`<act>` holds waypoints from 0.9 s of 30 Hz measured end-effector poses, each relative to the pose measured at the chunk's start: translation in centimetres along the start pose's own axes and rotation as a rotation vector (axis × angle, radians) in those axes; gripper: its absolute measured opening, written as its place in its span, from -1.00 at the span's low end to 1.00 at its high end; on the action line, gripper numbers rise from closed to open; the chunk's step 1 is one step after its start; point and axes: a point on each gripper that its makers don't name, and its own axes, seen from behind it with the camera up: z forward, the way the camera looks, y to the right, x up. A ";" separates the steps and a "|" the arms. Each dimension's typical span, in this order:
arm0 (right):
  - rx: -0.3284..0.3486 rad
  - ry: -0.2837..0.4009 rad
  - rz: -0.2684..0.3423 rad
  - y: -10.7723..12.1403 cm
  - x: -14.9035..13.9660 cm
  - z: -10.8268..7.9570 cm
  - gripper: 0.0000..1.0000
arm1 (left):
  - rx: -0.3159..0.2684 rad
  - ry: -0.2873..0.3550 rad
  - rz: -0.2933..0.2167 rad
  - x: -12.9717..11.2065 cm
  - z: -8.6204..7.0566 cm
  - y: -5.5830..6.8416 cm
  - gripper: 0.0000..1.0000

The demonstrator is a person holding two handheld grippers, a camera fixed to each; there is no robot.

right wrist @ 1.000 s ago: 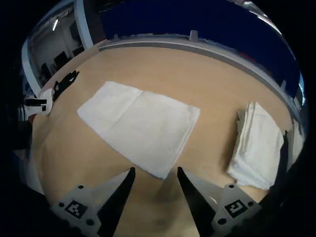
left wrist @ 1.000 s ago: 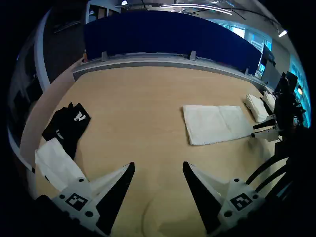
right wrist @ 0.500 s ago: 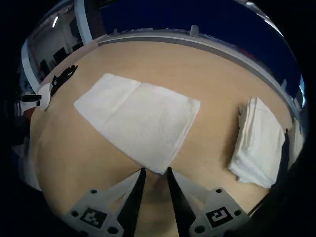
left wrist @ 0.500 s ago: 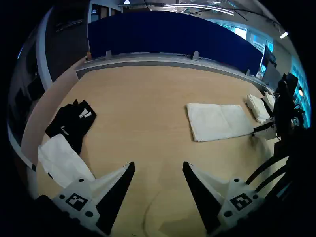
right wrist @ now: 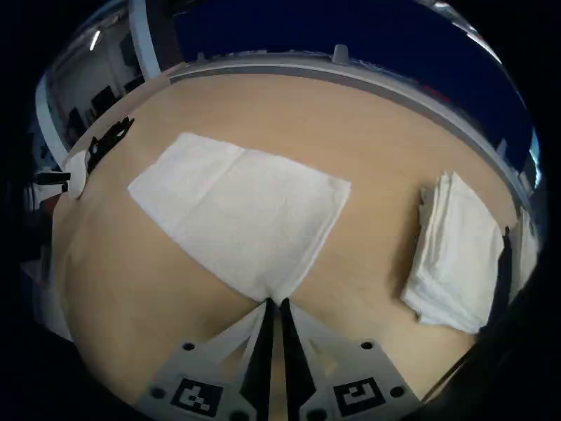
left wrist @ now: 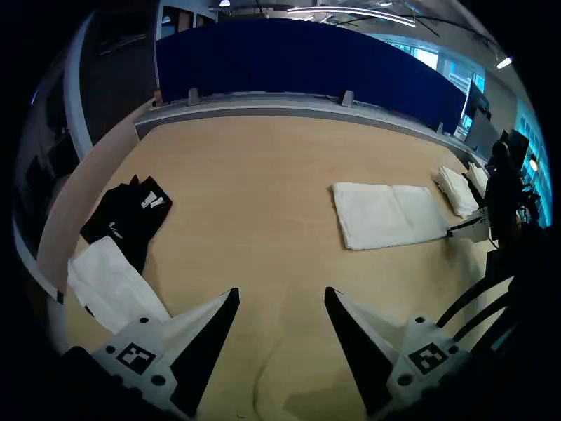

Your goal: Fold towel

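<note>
We found the right tongs (right wrist: 275, 309) pinching the near corner of the flat white terry towel (right wrist: 238, 217), the left tongs (left wrist: 280, 298) spread above the pale wooden counter (left wrist: 245, 182).

1 flat white towel (right wrist: 238, 217), 1 stack of folded towels (right wrist: 452, 256), 1 black garment (left wrist: 130, 217), 1 white cloth (left wrist: 112, 284), 1 table (left wrist: 266, 161). 2 grippers: left gripper (left wrist: 281, 290), right gripper (right wrist: 275, 302).

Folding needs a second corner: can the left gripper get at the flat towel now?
Probably yes: the left gripper is open and bare table lies between it and the towel, which is some way off.
</note>
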 end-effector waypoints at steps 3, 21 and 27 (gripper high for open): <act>-0.008 0.011 -0.005 0.0 0.4 -0.2 -0.86 | -0.002 0.000 -0.003 0.0 0.0 0.0 0.80; 0.021 0.148 -0.105 -3.1 9.9 -3.1 -0.88 | -0.015 0.016 -0.026 0.6 -0.5 0.2 0.80; 0.055 0.180 -0.189 -5.9 13.4 -3.5 -0.88 | -0.014 0.025 -0.038 0.6 -0.7 0.0 0.80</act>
